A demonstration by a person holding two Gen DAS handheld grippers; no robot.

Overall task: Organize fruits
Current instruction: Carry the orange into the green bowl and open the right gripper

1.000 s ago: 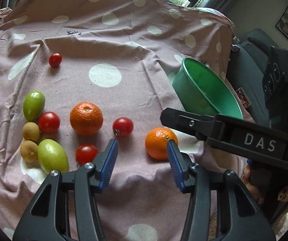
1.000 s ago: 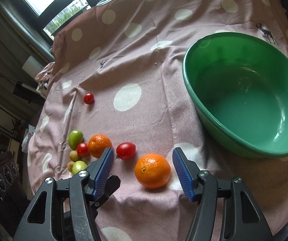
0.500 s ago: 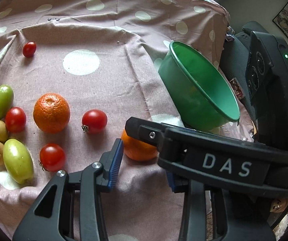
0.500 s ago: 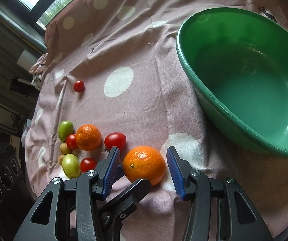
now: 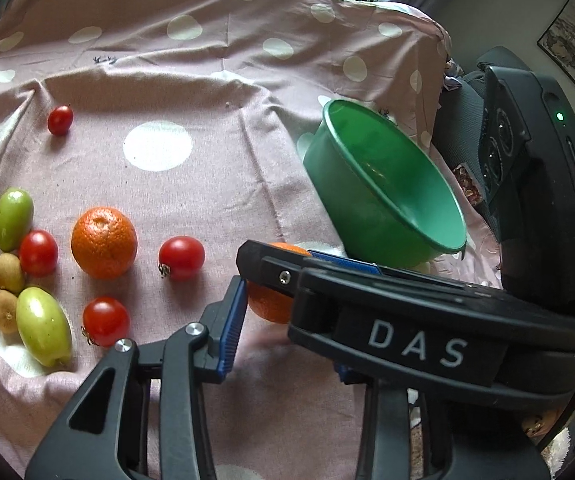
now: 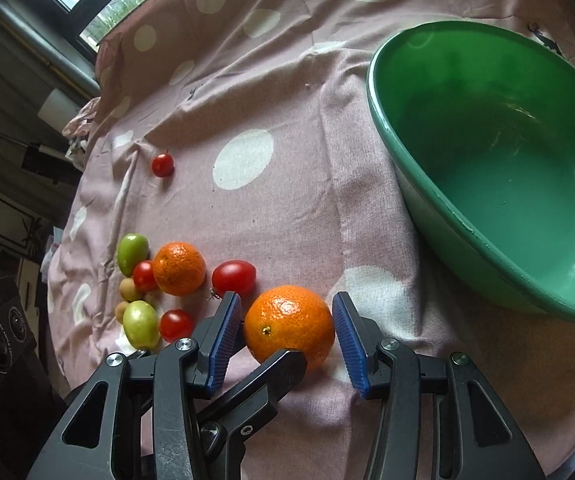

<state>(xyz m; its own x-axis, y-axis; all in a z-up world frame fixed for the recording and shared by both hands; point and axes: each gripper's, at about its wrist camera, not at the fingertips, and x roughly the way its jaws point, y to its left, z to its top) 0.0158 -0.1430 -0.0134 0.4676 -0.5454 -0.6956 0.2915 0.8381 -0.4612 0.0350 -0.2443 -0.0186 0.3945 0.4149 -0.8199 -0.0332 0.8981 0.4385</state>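
An orange point(image 6: 289, 323) lies on the pink dotted cloth point(image 6: 287, 184) between the blue pads of my right gripper point(image 6: 287, 336), which is open around it, with small gaps either side. In the left wrist view the same orange point(image 5: 271, 304) is mostly hidden behind the right gripper's body point(image 5: 415, 344). My left gripper point(image 5: 287, 332) is open just in front of that orange; its right finger is hidden. The empty green bowl point(image 6: 499, 168) stands to the right, also seen in the left wrist view point(image 5: 383, 184).
To the left lie a second orange point(image 5: 104, 242), three red tomatoes point(image 5: 181, 257), two green fruits point(image 5: 43, 331), two small brown fruits point(image 5: 8, 272) and a lone tomato farther back point(image 5: 60, 120). A dark chair point(image 5: 535, 168) stands beyond the cloth's right edge.
My right gripper has moved forward and narrowed around the near orange. It now crosses over the left gripper's view and hides most of that orange. The fruit has not moved.
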